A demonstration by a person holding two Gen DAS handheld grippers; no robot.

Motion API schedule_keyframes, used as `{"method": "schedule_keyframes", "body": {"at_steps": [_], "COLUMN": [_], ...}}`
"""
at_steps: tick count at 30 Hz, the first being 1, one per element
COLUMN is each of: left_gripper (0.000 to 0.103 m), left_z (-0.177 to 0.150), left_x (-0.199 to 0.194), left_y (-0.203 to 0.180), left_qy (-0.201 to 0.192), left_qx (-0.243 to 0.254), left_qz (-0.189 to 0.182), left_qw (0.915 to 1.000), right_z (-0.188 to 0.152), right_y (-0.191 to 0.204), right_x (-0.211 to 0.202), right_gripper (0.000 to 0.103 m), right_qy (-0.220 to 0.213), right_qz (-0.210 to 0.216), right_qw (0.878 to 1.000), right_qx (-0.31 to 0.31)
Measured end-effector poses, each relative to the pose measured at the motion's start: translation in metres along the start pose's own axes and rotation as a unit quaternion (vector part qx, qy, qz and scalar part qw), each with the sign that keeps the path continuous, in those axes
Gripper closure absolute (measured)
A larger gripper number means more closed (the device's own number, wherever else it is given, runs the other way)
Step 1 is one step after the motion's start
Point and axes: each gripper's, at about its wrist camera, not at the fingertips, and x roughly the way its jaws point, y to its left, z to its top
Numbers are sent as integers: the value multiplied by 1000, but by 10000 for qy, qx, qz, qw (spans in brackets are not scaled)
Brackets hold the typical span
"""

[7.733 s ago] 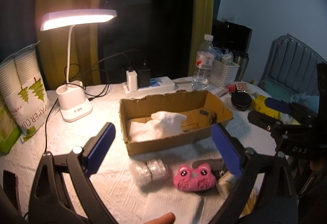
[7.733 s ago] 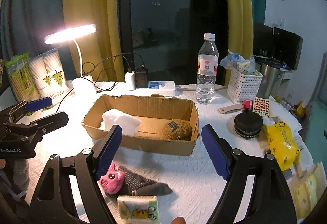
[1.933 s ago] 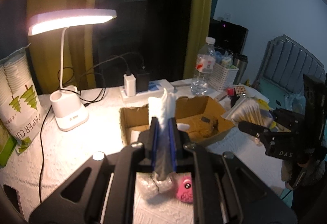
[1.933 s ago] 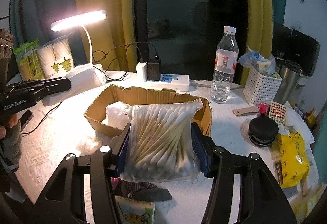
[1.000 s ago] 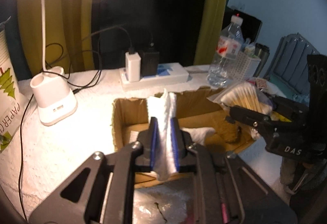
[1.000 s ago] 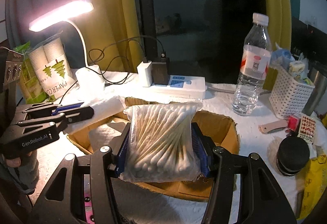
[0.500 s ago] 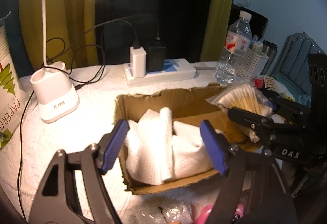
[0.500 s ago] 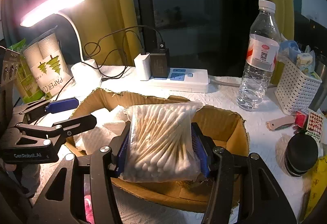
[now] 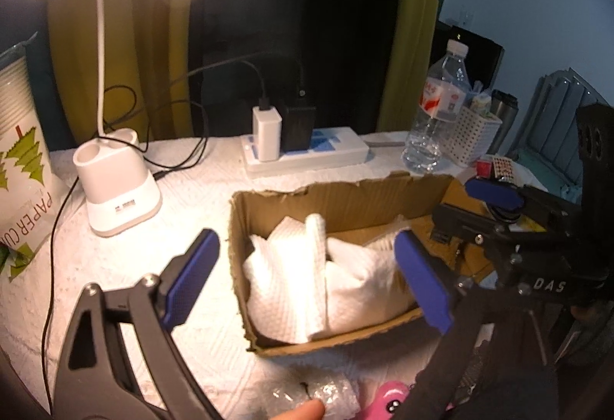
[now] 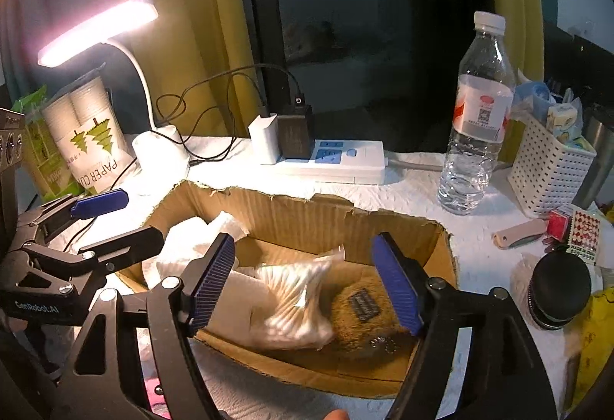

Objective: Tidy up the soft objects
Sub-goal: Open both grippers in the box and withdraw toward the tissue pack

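Note:
In the left wrist view, folded white towels [image 9: 307,278] lie in the left half of the cardboard box [image 9: 345,197]. My left gripper [image 9: 307,282] hangs over them, its jaws opening and clear of the cloth. In the right wrist view, a bag of cotton swabs [image 10: 291,301] lies blurred in the box [image 10: 307,216] beside a brown plush [image 10: 360,316]. My right gripper [image 10: 303,284] is above them, jaws opening, pads off the bag. A pink plush [image 9: 391,397] and a bubble-wrap pack [image 9: 318,397] lie in front of the box.
A lit desk lamp [image 10: 157,147] and a paper-cup pack [image 10: 92,140] stand at the left. A power strip [image 10: 334,159] with chargers sits behind the box. At the right stand a water bottle [image 10: 476,121], a white basket [image 10: 548,170] and a black round case [image 10: 560,289].
The left gripper let go of the white towel, which now lies in the box. The right gripper released the cotton swab bag, which dropped into the box. Both jaws spread wide.

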Motion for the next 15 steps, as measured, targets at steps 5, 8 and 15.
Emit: {"method": "schedule_keyframes", "body": {"at_steps": [5, 8, 15], "left_gripper": [9, 9, 9], "left_z": [-1, -2, -9], "left_x": [-14, -24, -43], "left_y": [1, 2, -2], "left_qy": [-105, -177, -230], "left_qx": [22, 9, 32], "left_qz": [24, 12, -26], "left_qw": [9999, 9998, 9997], "right_z": [-2, -4, -9], "right_y": [6, 11, 20], "right_x": [-10, -18, -38], "right_gripper": [26, 26, 26], "right_qy": [-40, -60, -130], "right_qz": [-47, -76, -162], "right_qw": [10000, 9999, 9997], "right_qx": [-63, -90, -117]}}
